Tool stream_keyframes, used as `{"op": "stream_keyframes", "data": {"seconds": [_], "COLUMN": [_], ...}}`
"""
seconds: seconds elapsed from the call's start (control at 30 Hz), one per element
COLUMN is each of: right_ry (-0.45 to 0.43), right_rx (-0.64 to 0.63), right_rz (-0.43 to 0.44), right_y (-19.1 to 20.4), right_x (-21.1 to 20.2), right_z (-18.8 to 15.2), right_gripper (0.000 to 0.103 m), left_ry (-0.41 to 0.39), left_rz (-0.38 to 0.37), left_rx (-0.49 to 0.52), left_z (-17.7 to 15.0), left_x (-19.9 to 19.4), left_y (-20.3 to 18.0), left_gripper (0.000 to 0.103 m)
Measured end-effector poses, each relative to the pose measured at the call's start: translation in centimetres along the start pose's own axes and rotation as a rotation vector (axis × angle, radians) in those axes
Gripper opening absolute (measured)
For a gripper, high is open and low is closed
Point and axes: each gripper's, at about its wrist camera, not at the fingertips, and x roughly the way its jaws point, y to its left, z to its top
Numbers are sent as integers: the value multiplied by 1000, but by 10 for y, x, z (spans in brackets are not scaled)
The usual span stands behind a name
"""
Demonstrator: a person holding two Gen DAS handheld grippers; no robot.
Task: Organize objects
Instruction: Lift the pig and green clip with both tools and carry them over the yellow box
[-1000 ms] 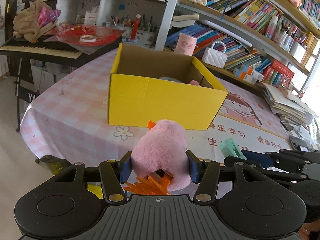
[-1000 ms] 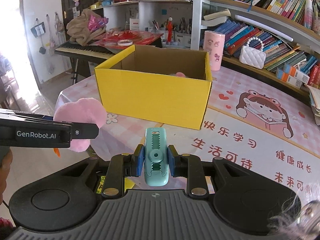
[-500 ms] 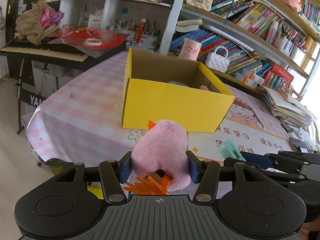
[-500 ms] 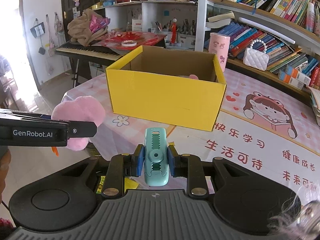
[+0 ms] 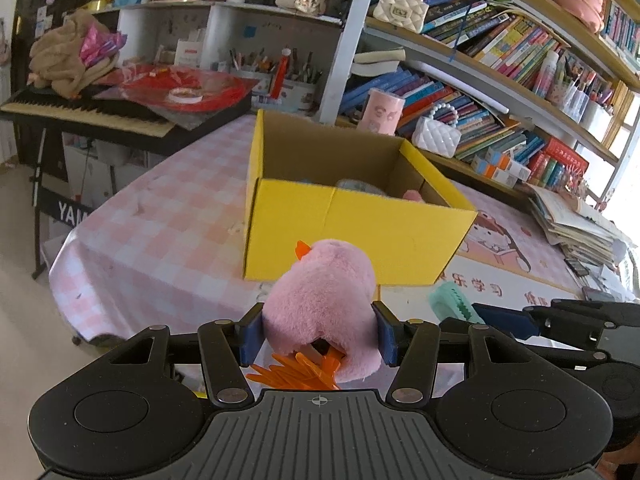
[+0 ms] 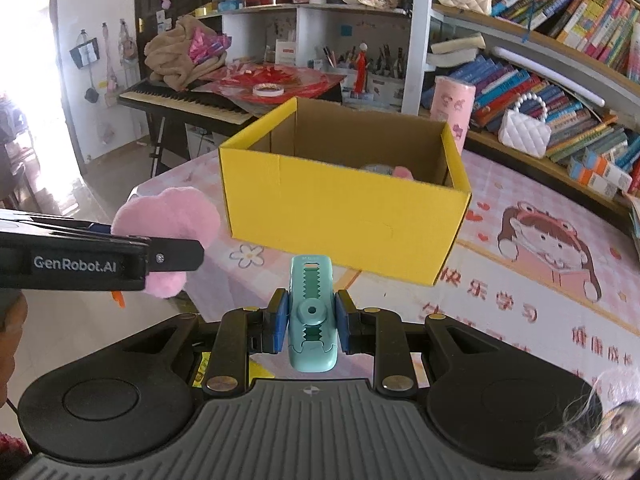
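Note:
My left gripper (image 5: 318, 334) is shut on a pink plush toy (image 5: 324, 304) with orange feet and beak; the same pink plush toy (image 6: 168, 216) shows at the left of the right wrist view. My right gripper (image 6: 310, 322) is shut on a teal toothed clip (image 6: 311, 312), also seen as the teal clip (image 5: 450, 304) in the left wrist view. An open yellow cardboard box (image 5: 360, 232) stands on the table beyond both grippers; the yellow box (image 6: 340, 208) holds a grey and a pink item. Both grippers hover over the near table edge.
A pink checked tablecloth (image 5: 160, 240) covers the table. A keyboard (image 6: 184, 100) with cloth and red wrapping stands back left. Bookshelves (image 5: 500, 80) with white handbags and a pink cup (image 6: 454, 108) run behind the box. A paper stack (image 5: 572, 224) lies far right.
In both views the yellow box has shifted rightward in the picture. Both grips are unchanged.

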Motion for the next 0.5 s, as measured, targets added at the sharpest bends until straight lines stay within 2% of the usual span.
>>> {"op": "stream_keyframes", "data": {"seconds": [0.13, 0.37, 0.5], "right_ry": [-26, -181, -189], "right_rx": [-12, 0, 15], "right_rz": [10, 49, 20], "right_y": [-10, -44, -64], "right_x": [8, 15, 31], "right_z": [12, 53, 77], "right_gripper": [23, 23, 23], "left_ry": [-59, -165, -178], "left_rz": [22, 45, 71], "left_rx": [48, 119, 107], "left_z": [14, 51, 75], "left_x": [4, 20, 44], "left_y": [-12, -32, -41], "left_gripper": [54, 54, 54]}}
